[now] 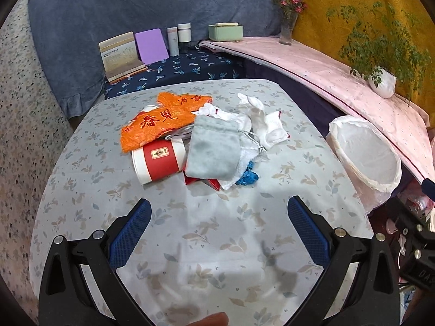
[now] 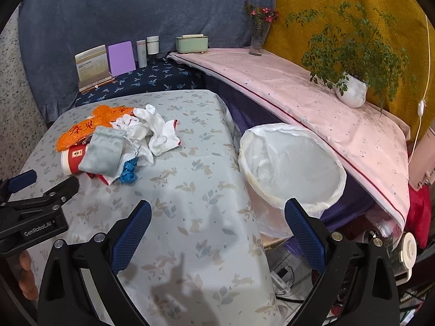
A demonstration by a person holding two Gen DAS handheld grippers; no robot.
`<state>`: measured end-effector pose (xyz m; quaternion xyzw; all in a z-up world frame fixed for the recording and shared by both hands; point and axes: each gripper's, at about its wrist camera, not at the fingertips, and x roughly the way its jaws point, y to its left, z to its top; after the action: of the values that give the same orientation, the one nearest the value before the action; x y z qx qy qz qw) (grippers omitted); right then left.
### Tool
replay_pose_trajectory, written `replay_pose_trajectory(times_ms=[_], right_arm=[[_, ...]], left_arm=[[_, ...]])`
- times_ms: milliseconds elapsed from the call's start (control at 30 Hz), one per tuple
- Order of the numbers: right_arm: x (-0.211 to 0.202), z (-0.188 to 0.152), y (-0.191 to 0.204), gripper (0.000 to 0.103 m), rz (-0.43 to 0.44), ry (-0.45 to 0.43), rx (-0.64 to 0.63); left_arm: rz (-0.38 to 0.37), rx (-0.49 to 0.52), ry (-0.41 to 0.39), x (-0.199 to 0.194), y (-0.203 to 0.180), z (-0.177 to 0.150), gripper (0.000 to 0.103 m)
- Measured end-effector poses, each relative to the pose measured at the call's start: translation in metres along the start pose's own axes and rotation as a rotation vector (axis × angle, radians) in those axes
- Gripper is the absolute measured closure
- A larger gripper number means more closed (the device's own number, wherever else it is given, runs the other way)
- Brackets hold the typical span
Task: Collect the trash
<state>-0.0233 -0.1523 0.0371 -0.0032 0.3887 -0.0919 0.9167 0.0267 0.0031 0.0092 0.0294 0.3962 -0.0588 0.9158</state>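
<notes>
Left wrist view: left gripper (image 1: 218,212) spread wide, nothing between the blue textured pads (image 1: 130,236), hovering over bare floral-print tablecloth (image 1: 212,231). Trash pile sits straight ahead of the fingertips, apart from them: crumpled orange wrapper with red characters (image 1: 160,125) at the far left of the heap, red-and-white paper cup lying on its side (image 1: 160,161) nearest the left finger, soft grey drawstring pouch (image 1: 213,148) on top in the middle, white crumpled socks or cloths (image 1: 261,125) beyond it to the right, small blue crumpled scrap (image 1: 247,176) at the near right edge. White plastic-lined waste bin (image 1: 364,157) stands off the table edge, ahead and to the right of the gripper. Right wrist view: right gripper (image 2: 217,213) also fully spread and holding nothing, left pad over the tablecloth (image 2: 190,190), right pad in front of the bin (image 2: 291,163), which is just ahead, near the right finger. Pile is ahead and well to the left: pouch (image 2: 102,150), orange wrapper (image 2: 81,130), cup (image 2: 72,159), white cloths (image 2: 157,130), blue scrap (image 2: 129,174). Left gripper (image 2: 49,179) visible at the left edge, near side of the pile.
</notes>
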Motion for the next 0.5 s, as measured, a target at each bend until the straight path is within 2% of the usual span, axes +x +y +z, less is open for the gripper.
replay_pose_trajectory(times_ms=[500], right_arm=[[-0.01, -0.017, -0.006, 0.008, 0.028, -0.008, 0.005]], left_arm=[[0.041, 0.023, -0.012, -0.018, -0.014, -0.002, 0.007]])
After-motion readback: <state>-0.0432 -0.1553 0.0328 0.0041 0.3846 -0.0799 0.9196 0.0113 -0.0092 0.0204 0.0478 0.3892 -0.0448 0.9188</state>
